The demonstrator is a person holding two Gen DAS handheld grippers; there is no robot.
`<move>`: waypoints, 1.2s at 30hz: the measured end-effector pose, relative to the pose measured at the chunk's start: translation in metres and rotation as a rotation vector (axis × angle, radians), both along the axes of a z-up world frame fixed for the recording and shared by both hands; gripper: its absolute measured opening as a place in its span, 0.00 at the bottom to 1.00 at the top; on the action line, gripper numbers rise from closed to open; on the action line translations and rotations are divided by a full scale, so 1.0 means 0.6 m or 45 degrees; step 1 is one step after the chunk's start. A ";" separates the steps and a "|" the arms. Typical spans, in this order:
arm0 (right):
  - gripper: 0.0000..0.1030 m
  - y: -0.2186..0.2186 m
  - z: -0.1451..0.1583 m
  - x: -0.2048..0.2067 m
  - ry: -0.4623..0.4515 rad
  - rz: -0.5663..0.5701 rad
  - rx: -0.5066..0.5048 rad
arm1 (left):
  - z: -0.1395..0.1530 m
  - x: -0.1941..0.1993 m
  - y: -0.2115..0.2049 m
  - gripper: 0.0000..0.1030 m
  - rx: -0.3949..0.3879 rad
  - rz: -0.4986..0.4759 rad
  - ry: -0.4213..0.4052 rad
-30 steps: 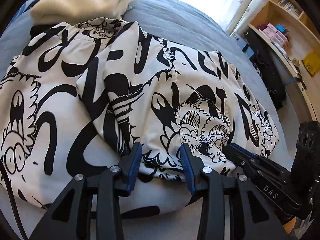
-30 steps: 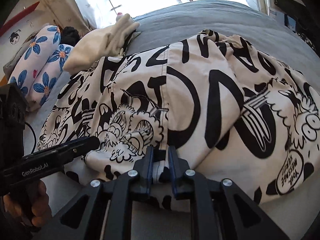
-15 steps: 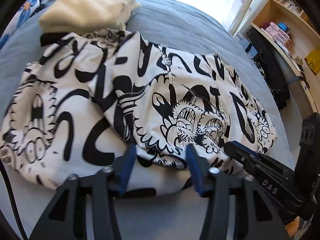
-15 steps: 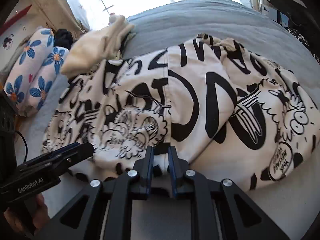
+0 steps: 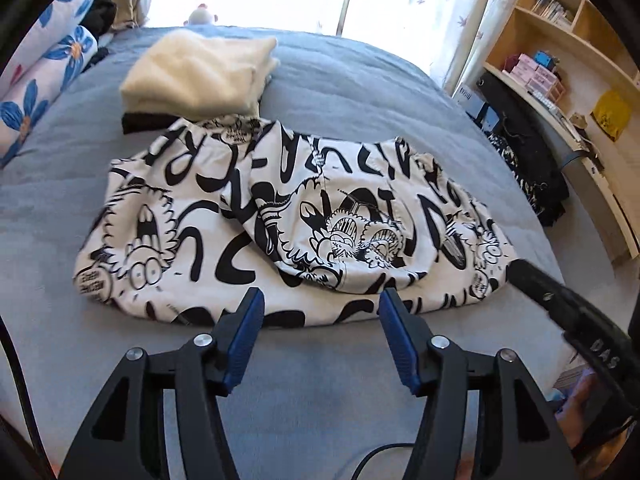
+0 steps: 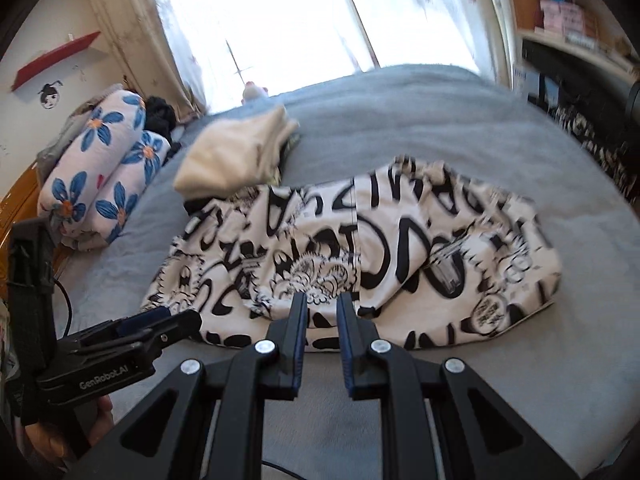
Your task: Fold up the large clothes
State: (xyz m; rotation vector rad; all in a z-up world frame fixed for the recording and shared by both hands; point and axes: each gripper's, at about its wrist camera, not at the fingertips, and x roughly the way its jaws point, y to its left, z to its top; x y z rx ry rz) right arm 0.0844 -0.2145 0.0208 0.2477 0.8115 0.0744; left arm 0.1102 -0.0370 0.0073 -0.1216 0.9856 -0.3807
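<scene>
Hovering clear of the folded printed garment (image 5: 288, 216), the left gripper (image 5: 320, 300) is opening empty while the right gripper (image 6: 322, 304) holds a narrow empty gap, apparently letting the fold settle.

This is a bedroom in a home. A wide bed (image 5: 360, 80) under a grey cover fills most of both views, with rolled blue-flowered bedding (image 6: 96, 168) stacked at its far left corner. A bright window with pale patterned curtains (image 5: 452, 20) stands behind the bed, and a small plush toy (image 5: 201, 16) sits at its sill. Wooden shelves (image 5: 568, 12) along the right wall hold books and small pink boxes. A red wall shelf (image 6: 56, 60) and a cartoon sticker (image 6: 50, 94) mark the left wall. Folded cream clothes (image 5: 200, 76) lie on the bed.
</scene>
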 end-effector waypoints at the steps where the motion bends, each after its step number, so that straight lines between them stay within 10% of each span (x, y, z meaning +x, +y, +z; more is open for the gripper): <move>1: 0.14 0.003 0.017 -0.016 -0.029 -0.001 -0.015 | 0.009 -0.010 0.006 0.60 -0.004 0.006 -0.013; 14: 0.15 0.034 0.068 -0.100 -0.129 0.034 -0.097 | 0.038 -0.078 0.069 0.63 -0.078 0.054 -0.004; 27: 0.15 -0.001 0.035 -0.105 0.057 0.025 -0.341 | -0.067 -0.044 0.129 0.63 -0.087 0.171 0.214; 36: 0.15 -0.043 0.041 -0.074 0.089 0.006 -0.441 | -0.153 0.001 0.163 0.63 -0.278 0.227 0.333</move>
